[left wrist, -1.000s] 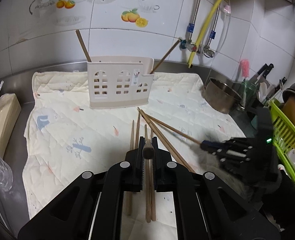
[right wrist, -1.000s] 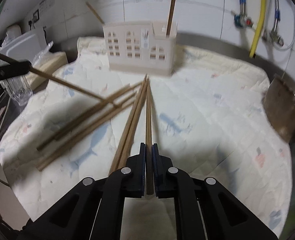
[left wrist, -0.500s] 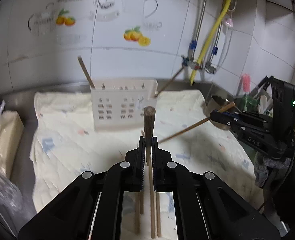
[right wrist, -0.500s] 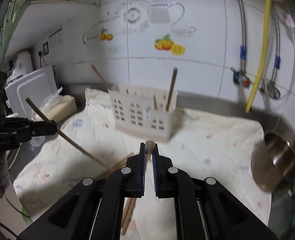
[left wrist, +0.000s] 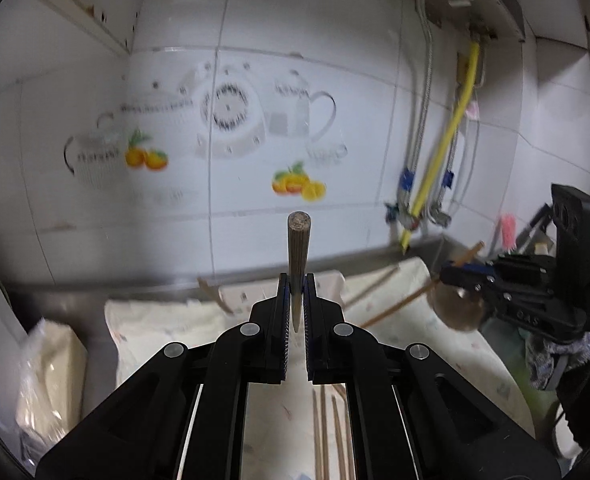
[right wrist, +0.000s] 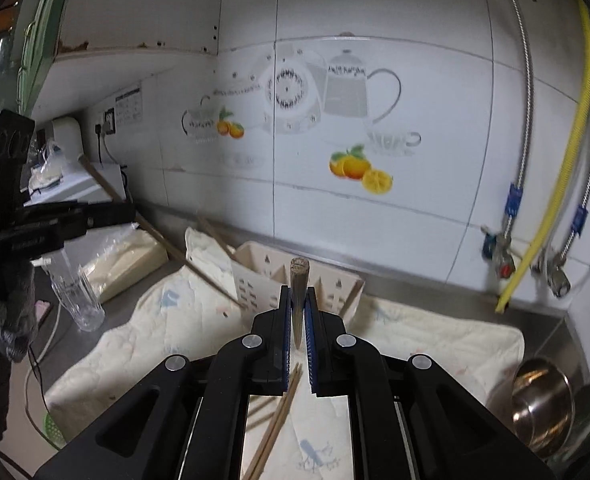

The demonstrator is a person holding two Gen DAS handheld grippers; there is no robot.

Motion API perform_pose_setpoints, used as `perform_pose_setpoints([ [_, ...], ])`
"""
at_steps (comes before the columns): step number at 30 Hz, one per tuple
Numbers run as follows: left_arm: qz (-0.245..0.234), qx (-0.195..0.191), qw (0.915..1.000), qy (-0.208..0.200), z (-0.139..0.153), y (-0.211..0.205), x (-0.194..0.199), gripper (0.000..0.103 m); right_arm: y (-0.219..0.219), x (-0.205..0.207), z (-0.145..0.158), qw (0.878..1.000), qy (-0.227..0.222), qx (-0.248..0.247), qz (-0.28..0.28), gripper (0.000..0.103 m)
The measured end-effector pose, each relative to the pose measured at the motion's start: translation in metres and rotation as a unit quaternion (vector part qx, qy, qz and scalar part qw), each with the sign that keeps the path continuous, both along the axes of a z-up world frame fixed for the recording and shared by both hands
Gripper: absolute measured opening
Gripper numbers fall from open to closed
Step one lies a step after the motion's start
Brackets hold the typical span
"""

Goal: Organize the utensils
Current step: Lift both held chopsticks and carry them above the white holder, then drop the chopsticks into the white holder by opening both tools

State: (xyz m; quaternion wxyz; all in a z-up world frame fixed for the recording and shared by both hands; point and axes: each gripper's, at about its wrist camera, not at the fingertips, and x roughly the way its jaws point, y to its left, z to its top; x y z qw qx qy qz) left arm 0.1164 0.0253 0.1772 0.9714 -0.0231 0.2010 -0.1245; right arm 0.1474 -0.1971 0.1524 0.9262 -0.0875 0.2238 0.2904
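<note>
Left chopstick (left wrist: pixel 298 256): wooden, pinched between the pads of the left gripper (left wrist: pixel 295 300), blunt end toward the camera and raised against the wall tiles; from the right wrist view it runs as a long slanted stick (right wrist: pixel 151 228) through that gripper's tip (right wrist: pixel 129 212)
Right chopstick (right wrist: pixel 299 292): wooden, clamped in the right gripper (right wrist: pixel 298 312), blunt end up, in front of the holder; from the left wrist view it shows as a slanted stick (left wrist: pixel 399 308) through the black tip (left wrist: pixel 453 272)
Left gripper state: narrow, jaws pressed on the chopstick
Right gripper state: narrow, jaws pressed on the chopstick
Loose chopsticks: several lying on the cloth below the left gripper (left wrist: pixel 327 432); a few more crossing under the right gripper (right wrist: pixel 275 428)
Holder (right wrist: pixel 271 280): beige plastic, slotted walls, standing on the cloth near the wall; one stick leans out of its left end (right wrist: pixel 215 234); how many compartments are filled cannot be told
Cloth (right wrist: pixel 167 328): pale quilted mat with small blue prints, spread over the steel counter
Glass (right wrist: pixel 77 300): clear tumbler, left of the cloth
Bag (right wrist: pixel 123 256): clear plastic pack with pale contents, beside the glass
Steel bowl (right wrist: pixel 543 404): tilted, at the cloth's right edge
Wall (right wrist: pixel 335 92): white tiles with teapot and orange decals
Hose (right wrist: pixel 555 172): yellow, hanging down at the right beside braided steel pipes
</note>
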Motion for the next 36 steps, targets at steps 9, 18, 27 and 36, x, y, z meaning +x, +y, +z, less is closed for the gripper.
perform_pose_setpoints([
  [9, 0.034, 0.020, 0.9990, 0.022, -0.002, 0.011, 0.057, 0.005, 0.008, 0.027, 0.024, 1.000, -0.025, 0.002, -0.012, 0.007],
  [18, 0.044, 0.026, 0.9966, 0.064, -0.031, 0.015, 0.094, 0.005, 0.006, 0.055, 0.028, 0.999, -0.030, 0.019, -0.032, 0.007],
  [27, 0.042, 0.027, 0.9946, 0.091, -0.048, 0.016, 0.111, 0.005, 0.020, 0.082, 0.018, 0.999, -0.023, 0.018, -0.037, 0.007],
  [36, 0.043, 0.016, 0.9938, 0.101, -0.054, 0.023, 0.116, 0.006, 0.025, 0.104, -0.008, 0.999, 0.015, 0.011, -0.043, 0.007],
])
